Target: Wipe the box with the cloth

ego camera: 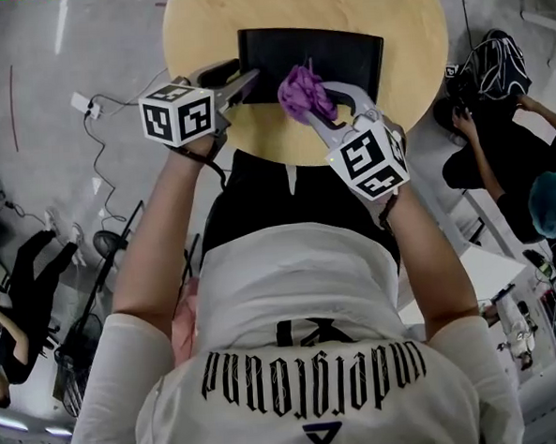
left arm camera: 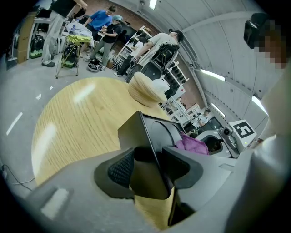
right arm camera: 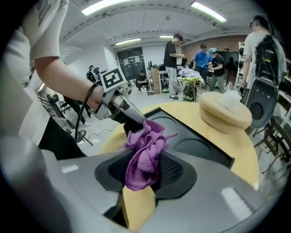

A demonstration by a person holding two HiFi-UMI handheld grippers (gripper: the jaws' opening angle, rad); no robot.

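Wood-grain desk (ego camera: 407, 30), round and pale, with soft glare on its top in the left gripper view. Black box (ego camera: 343, 57) flat on it, toward the far side from the person, with shallow round recesses in its face. Tan round cushion-like object (right arm camera: 225, 111) beyond the box on the same desk.

Left gripper (ego camera: 248, 80) at the box's near left corner, jaws clenched on the box's wall, one pad outside and one inside. Right gripper (ego camera: 316, 106) at the box's near edge, jaws gripping purple cloth (ego camera: 303, 91). Cloth bunched, one end hanging between the pads, the rest spilling forward over the box's near edge; contact with the box unclear.

Grey floor (ego camera: 53, 80) all round, cables (ego camera: 94, 134) trailing across it to the left. Several people (right arm camera: 175, 63) standing in the background. Long light strips (right arm camera: 113, 5) on a white ceiling.
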